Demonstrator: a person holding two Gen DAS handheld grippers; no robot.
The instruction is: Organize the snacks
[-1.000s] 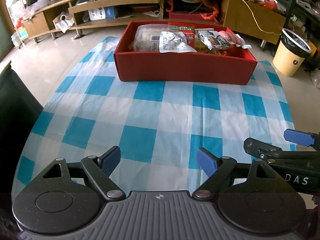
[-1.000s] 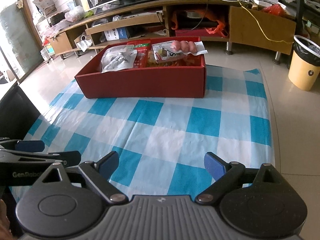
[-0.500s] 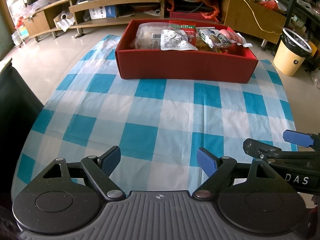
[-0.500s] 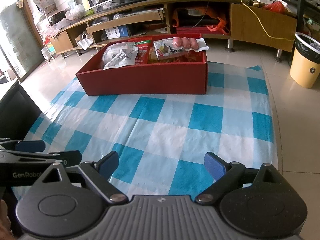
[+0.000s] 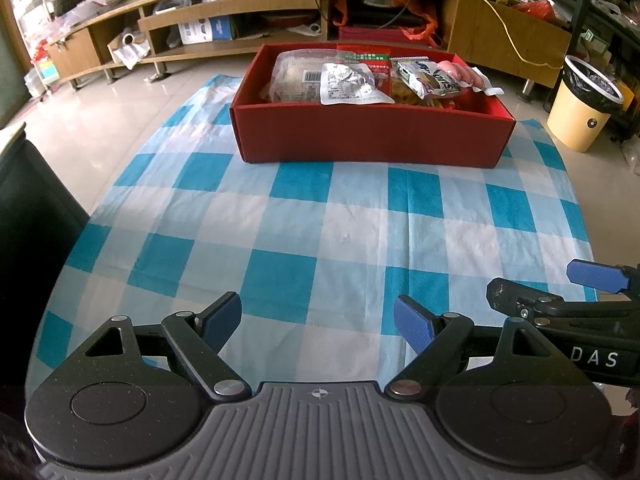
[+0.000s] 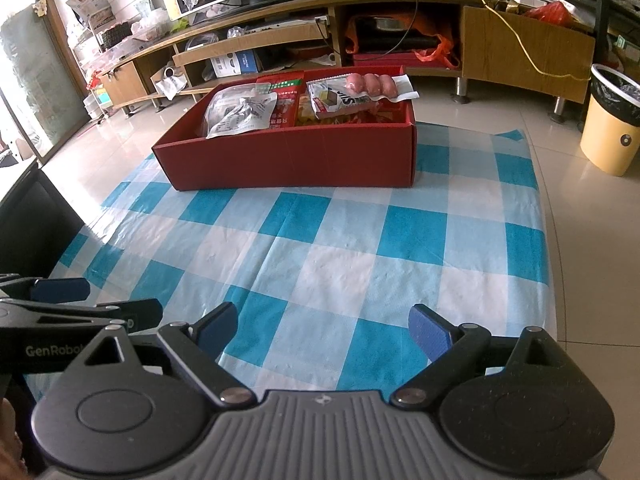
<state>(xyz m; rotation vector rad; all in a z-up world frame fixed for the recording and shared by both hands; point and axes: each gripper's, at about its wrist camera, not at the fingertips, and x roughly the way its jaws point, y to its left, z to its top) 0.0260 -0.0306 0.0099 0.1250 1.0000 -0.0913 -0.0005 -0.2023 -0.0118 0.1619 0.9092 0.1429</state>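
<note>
Both tools sit low at the bottom of their frames with nothing in them: the left tool (image 5: 318,316) has its blue pads spread wide over bare cloth, and the right tool (image 6: 322,326) is spread just as wide and equally empty. Each shows at the edge of the other's view, so the two hang side by side near the front edge of the blue-and-white checked cloth (image 5: 320,232). That cloth lies flat on the tiled floor and, from the tools out to the middle of the frame, I see no packet lying on it. Farther up, in the upper middle of both views, stands the red box (image 5: 372,136), and the snacks are all in there: a silver foil pouch (image 5: 352,84) toward the left, a pack of pink sausages (image 6: 374,84) resting on top toward the right, other packets beneath. Behind it runs a low wooden TV unit (image 6: 280,36), with a yellow bin (image 6: 612,132) at the right edge. To my eye the gathering looks finished; at most a little tidying inside the box remains.
</note>
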